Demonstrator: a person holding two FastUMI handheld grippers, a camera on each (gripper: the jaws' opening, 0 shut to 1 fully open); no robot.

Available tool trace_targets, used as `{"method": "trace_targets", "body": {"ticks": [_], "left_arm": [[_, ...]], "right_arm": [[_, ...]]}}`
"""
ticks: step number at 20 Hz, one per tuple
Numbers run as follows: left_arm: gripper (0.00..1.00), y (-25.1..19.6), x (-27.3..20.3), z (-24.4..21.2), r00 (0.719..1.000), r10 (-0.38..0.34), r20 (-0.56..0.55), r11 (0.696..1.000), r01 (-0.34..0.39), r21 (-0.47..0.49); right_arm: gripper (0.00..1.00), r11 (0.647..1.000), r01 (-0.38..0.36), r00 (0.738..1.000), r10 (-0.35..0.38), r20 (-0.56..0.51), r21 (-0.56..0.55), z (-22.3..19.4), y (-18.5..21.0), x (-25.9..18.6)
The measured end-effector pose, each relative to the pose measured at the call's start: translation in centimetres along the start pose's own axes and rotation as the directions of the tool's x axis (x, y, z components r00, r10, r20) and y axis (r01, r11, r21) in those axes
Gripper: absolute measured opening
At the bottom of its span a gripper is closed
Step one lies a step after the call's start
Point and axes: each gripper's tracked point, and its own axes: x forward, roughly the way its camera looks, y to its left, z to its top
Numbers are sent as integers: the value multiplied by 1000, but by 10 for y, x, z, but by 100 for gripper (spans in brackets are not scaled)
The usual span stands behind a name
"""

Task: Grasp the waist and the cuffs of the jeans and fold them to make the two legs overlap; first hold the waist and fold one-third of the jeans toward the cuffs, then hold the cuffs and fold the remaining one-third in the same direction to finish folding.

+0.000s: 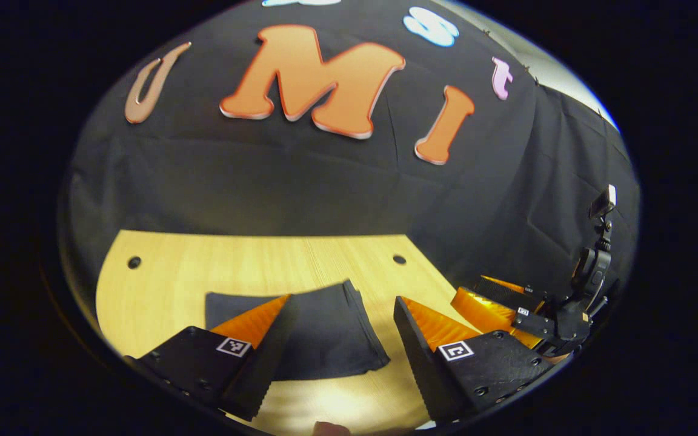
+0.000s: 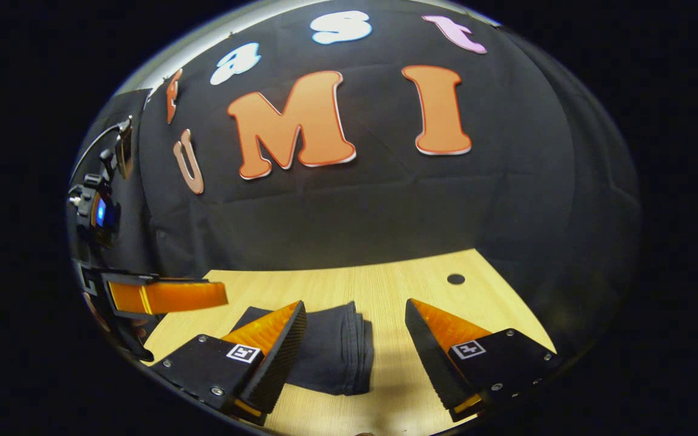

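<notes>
The dark jeans (image 1: 325, 333) lie on the wooden table (image 1: 161, 272) as a compact folded stack, layered edges facing right. My left gripper (image 1: 344, 303) hovers above them, open, nothing between its fingers. In the right gripper view the same folded jeans (image 2: 337, 348) lie below and between the fingers, stacked fold edges on their right side. My right gripper (image 2: 355, 309) is open and holds nothing. The right gripper (image 1: 518, 306) also appears at the right of the left gripper view, and the left gripper (image 2: 161, 297) at the left of the right gripper view.
The table has small round holes (image 1: 134, 262) (image 1: 399, 260) (image 2: 455, 279) near its far edge. The black cloth wall (image 1: 325, 181) stands close behind the table. Bare wood (image 2: 397, 290) lies to the right of the jeans.
</notes>
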Motion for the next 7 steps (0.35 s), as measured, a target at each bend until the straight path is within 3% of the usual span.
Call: {"method": "trace_targets", "body": {"ticks": [3,6,7], "left_arm": [[97,28,-50,42,977,112,183,991,-123,47],[96,43,-101,72,909,187,372,966,-238,97],[96,49,-123,80,875,224,429,949,-297,109]], "right_arm": [[98,998,-16,996,21,90,-54,31,26,-7],[98,994,-51,985,66,159,-92,54,54,-14],[98,993,-65,980,82,181,-100,62,66,-14]]}}
